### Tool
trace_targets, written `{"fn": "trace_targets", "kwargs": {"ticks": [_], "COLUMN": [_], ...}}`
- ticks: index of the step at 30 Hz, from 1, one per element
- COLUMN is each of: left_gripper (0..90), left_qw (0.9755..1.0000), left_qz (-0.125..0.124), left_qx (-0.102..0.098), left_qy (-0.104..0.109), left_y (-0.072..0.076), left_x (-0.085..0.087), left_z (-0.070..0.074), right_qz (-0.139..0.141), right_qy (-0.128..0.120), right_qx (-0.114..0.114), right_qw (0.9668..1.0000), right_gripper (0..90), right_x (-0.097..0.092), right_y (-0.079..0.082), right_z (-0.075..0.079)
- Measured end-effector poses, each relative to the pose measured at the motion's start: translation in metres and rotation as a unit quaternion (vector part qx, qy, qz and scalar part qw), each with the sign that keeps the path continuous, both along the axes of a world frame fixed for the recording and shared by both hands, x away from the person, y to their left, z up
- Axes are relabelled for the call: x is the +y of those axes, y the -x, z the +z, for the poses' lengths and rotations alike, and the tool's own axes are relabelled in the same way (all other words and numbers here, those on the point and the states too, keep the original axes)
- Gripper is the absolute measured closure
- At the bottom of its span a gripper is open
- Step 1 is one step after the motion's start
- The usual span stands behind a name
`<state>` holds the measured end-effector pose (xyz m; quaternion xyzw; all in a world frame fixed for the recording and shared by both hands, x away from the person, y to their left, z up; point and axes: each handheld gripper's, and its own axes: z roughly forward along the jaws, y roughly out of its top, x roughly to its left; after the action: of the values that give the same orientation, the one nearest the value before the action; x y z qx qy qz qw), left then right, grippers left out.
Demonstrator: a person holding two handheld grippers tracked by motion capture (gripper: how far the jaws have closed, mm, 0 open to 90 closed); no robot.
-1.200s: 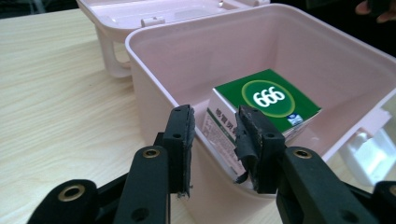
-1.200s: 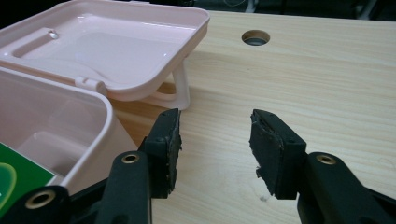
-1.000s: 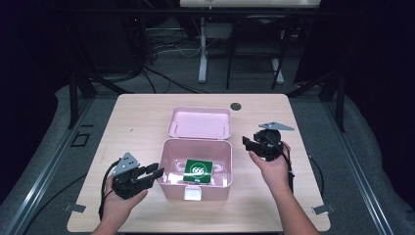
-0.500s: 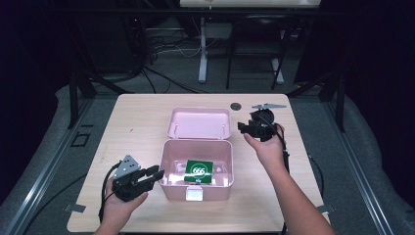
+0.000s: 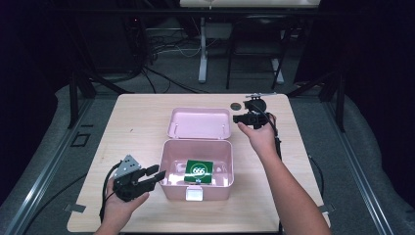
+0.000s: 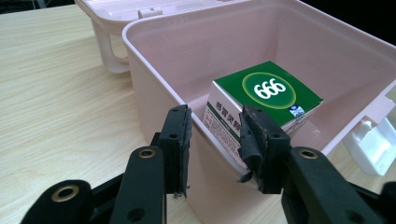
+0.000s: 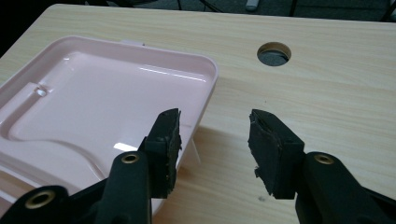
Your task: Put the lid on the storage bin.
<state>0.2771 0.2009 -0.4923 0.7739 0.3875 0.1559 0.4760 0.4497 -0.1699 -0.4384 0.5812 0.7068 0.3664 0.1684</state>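
Both tongs open, empty, at the pink box.

My left tongs (image 6: 212,140) straddled the near-left wall of the pink box (image 5: 169,161), touching nothing I could confirm; the green carton (image 6: 264,95) lay inside. My right tongs (image 7: 212,140) gaped beside the lid (image 7: 93,107) edge on the counter (image 5: 137,122).

the left gripper (image 5: 147,176), held low in the left hand (image 5: 120,203), straddles the pink box's (image 5: 169,161) left wall with parted fingers (image 6: 175,144), while the right gripper (image 5: 241,118) hovers, fingers apart, by the box's far right corner.
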Motion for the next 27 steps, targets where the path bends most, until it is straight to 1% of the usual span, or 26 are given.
{"fn": "trace_targets", "kwargs": {"ticks": [1, 2, 3, 5, 6, 7, 8, 9, 11, 13, 15, 16, 17, 19, 20, 21, 23, 25, 27], "left_gripper": [61.7, 61.1, 60.9, 59.7, 58.5, 57.2, 56.0, 55.8, 55.8, 56.1, 57.6, 57.6, 57.6, 57.6, 57.7, 57.7, 57.4, 57.4, 57.5], "left_qw": [1.0, 1.0, 1.0, 1.0, 1.0, 1.0, 0.9999, 0.9999, 0.9999, 0.9998, 0.9996, 0.9996, 0.9996, 0.9996, 0.9997, 0.9997, 0.9998, 0.9999, 0.9999], "left_qz": [0.0, -0.001, 0.0, -0.001, -0.004, -0.003, -0.006, -0.008, -0.008, -0.008, -0.01, -0.01, -0.011, -0.01, -0.009, -0.007, -0.007, -0.006, -0.007], "left_qx": [0.001, 0.001, 0.0, -0.002, 0.0, -0.003, -0.002, -0.005, -0.006, -0.008, -0.01, -0.01, -0.01, -0.01, -0.01, -0.009, -0.008, -0.008, -0.009], "left_qy": [0.002, 0.003, 0.0, -0.001, -0.004, -0.006, -0.009, -0.009, -0.013, -0.016, -0.026, -0.026, -0.026, -0.024, -0.022, -0.019, -0.017, -0.01, -0.011], "left_y": [0.0, 0.0, 0.0, 0.0, 0.0, 0.0, 0.0, 0.0, 0.0, -0.001, -0.001, -0.001, -0.001, -0.001, -0.001, -0.001, -0.001, -0.001, -0.001], "left_x": [0.0, 0.0, 0.0, -0.001, -0.002, -0.002, -0.002, -0.002, -0.003, -0.003, -0.003, -0.003, -0.003, -0.003, -0.003, -0.003, -0.003, -0.002, -0.002], "left_z": [0.0, 0.0, 0.001, 0.001, 0.001, 0.001, 0.001, 0.0, 0.0, 0.0, 0.0, 0.0, 0.0, 0.0, 0.0, 0.0, 0.0, 0.001, 0.001], "right_qz": [-0.001, -0.001, 0.001, 0.001, 0.003, 0.003, 0.007, 0.01, 0.012, 0.019, 0.022, 0.024, 0.025, 0.024, 0.022, 0.022, 0.022, 0.019, 0.017], "right_qy": [0.0, 0.0, -0.004, -0.007, -0.008, -0.01, -0.01, -0.012, -0.011, -0.001, 0.014, 0.024, 0.027, 0.03, 0.027, 0.026, 0.029, 0.039, 0.041], "right_qx": [0.002, -0.001, -0.004, -0.002, 0.0, 0.002, 0.001, 0.01, 0.011, 0.013, 0.016, 0.021, 0.022, 0.025, 0.032, 0.034, 0.035, 0.036, 0.041], "right_qw": [1.0, 1.0, 1.0, 1.0, 1.0, 0.9999, 0.9999, 0.9998, 0.9998, 0.9997, 0.9995, 0.9992, 0.9991, 0.999, 0.9988, 0.9988, 0.9987, 0.9984, 0.9982], "right_gripper": [52.2, 50.4, 48.7, 46.5, 45.9, 45.6, 44.2, 43.0, 42.7, 44.5, 47.7, 48.7, 49.9, 52.4, 52.7, 52.8, 52.8, 53.4, 53.5], "right_x": [0.001, 0.002, 0.003, 0.005, 0.006, 0.008, 0.009, 0.011, 0.014, 0.017, 0.021, 0.024, 0.025, 0.028, 0.03, 0.031, 0.034, 0.036, 0.036], "right_y": [-0.001, -0.003, -0.005, -0.008, -0.01, -0.012, -0.015, -0.016, -0.019, -0.022, -0.026, -0.028, -0.029, -0.032, -0.034, -0.035, -0.038, -0.042, -0.044], "right_z": [0.0, 0.001, 0.0, -0.001, -0.002, -0.002, -0.004, -0.004, -0.005, -0.006, -0.007, -0.007, -0.008, -0.009, -0.01, -0.011, -0.013, -0.015, -0.018]}}
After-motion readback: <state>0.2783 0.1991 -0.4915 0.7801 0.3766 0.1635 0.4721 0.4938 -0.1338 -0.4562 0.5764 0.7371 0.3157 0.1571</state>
